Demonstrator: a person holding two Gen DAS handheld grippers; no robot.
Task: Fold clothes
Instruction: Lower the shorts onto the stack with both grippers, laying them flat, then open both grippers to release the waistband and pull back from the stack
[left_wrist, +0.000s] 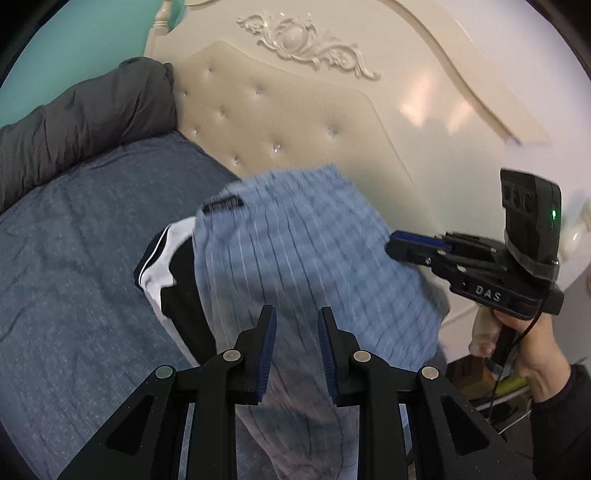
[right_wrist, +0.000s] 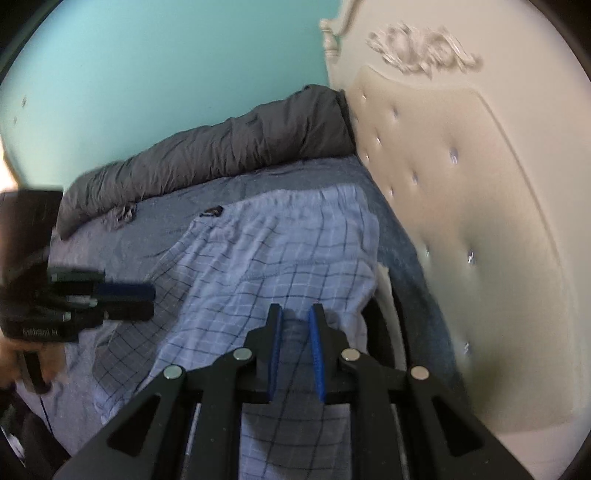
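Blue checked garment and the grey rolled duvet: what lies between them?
Only bare blue bedsheet separates the checked garment from the grey duvet, seen in the right wrist view.

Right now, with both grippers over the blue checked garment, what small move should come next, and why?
Probably lower the left gripper onto the blue checked garment and close on its near edge. Its jaws and those of the right gripper stand open, holding nothing, and the cloth lies rumpled on the bed.
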